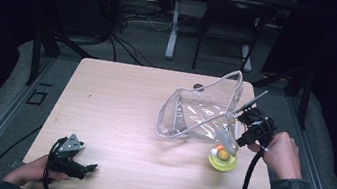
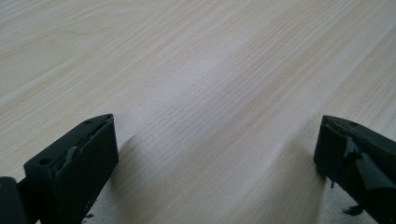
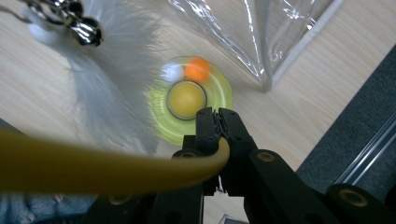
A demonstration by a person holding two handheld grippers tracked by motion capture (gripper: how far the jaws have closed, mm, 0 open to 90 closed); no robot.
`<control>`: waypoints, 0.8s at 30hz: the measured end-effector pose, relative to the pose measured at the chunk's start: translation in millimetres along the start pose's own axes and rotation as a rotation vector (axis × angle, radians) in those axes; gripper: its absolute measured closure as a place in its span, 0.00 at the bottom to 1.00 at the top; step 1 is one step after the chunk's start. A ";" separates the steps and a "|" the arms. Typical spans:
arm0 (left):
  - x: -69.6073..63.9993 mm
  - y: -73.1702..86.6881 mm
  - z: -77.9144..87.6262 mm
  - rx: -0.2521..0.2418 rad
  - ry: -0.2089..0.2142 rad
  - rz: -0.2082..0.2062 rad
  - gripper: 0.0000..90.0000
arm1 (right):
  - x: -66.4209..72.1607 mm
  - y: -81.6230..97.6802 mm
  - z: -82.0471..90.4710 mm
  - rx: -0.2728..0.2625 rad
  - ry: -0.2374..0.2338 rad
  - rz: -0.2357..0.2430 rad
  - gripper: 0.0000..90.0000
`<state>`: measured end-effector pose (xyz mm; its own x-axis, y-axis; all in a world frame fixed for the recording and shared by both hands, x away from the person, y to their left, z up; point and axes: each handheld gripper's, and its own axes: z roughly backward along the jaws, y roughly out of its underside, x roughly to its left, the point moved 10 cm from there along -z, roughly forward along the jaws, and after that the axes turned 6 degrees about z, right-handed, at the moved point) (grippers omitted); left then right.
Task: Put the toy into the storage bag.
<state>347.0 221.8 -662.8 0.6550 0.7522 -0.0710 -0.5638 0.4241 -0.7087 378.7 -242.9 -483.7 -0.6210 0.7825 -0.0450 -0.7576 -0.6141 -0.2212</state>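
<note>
Wood table [image 1: 118,112]: right gripper [image 3: 217,122] clamped on yellow wand [image 3: 93,165] near clear bag [image 1: 199,112]; left gripper [image 1: 87,168] wide open, empty. Next, probably: feed wand into bag.

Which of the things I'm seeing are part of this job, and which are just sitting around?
In the job:
- thin yellow wand with white feather tuft, pinched in the right claw
- clear plastic pouch
- round yellow-green ball toy

Lying about:
- left claw, open on the wooden table
- cables on the floor
</note>
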 end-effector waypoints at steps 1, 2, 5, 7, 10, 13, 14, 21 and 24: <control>0.0 0.0 0.0 -0.001 0.000 0.000 0.00 | -2.4 1.5 0.7 0.006 -0.002 -0.006 0.97; 0.0 0.0 0.0 -0.001 0.000 0.000 0.00 | -2.4 1.5 0.7 0.006 -0.002 -0.006 0.97; 0.0 0.0 0.0 0.000 0.000 0.000 0.00 | -10.5 6.5 2.2 0.016 0.001 -0.024 0.97; 0.0 0.0 0.0 0.000 0.000 0.000 0.00 | -13.8 9.1 3.9 0.022 0.003 -0.036 0.97; 0.0 0.0 0.0 0.000 0.000 0.000 0.00 | -18.8 12.4 7.0 0.022 0.009 -0.051 0.97; 0.0 0.0 0.0 0.000 0.000 0.000 0.00 | -24.0 15.8 11.1 0.029 0.016 -0.061 0.97; 0.0 0.0 0.0 0.000 0.000 0.000 0.00 | -24.0 15.8 11.1 0.029 0.016 -0.061 0.97; 0.0 0.0 0.0 0.000 0.000 0.000 0.00 | -37.0 22.1 20.8 0.045 0.023 -0.091 0.97; -0.5 -0.1 -0.2 -0.002 0.001 0.006 0.00 | -42.8 24.1 24.2 0.048 0.029 -0.109 0.97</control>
<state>346.8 221.3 -662.8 0.6522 0.7542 -0.0764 -0.5667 0.4183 -0.7098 382.2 -293.7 -463.5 -0.5293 0.8469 -0.0514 -0.8293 -0.5292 -0.1794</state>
